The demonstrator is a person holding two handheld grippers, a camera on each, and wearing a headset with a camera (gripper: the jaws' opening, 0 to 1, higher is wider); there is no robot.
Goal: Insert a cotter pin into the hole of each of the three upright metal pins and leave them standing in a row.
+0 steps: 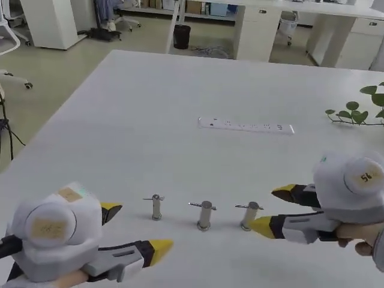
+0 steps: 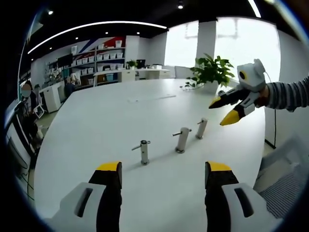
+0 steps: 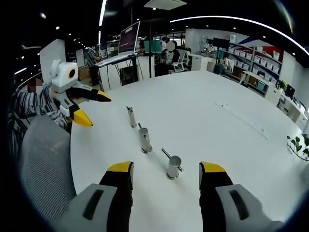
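White office tabletop [image 1: 180,96] is seen carrying three short upright silver metal pins [image 1: 204,216] in a row, each apparently crossed near its top by a thin cotter pin [image 1: 195,205]. The yellow-tipped left gripper [image 1: 138,228] is held at 8 o'clock of the row and the yellow-tipped right gripper [image 1: 270,209] at 3 o'clock. Both are spread wide and empty, presumably held clear so that nothing is toppled.

your white workbench [image 1: 150,120] stands in an open office; shelving [image 2: 104,60] lines one wall, strip lights [image 2: 120,21] run overhead.
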